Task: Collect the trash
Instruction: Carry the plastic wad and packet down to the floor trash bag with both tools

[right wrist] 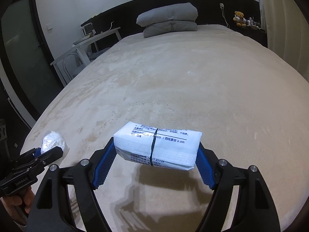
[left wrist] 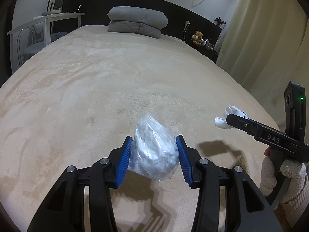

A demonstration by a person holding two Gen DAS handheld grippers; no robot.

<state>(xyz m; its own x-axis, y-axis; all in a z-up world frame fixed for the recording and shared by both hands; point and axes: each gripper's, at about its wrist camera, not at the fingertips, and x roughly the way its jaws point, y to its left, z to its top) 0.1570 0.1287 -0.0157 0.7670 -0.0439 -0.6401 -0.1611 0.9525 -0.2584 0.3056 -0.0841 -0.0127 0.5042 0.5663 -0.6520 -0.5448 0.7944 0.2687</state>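
Clamping: left gripper bag, right gripper packet.

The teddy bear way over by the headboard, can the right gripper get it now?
Probably not. The right gripper is already shut on a white wipes packet, and the teddy bear sits far off past the whole bed.

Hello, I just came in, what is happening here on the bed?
A person is collecting trash from the bed with handheld tongs in each hand. The left tongs grip a crumpled clear plastic bag with white material inside. The right tongs grip a white wipes packet with printed text. Both items appear lifted just above the beige cover, with shadows beneath. No bin is in view.
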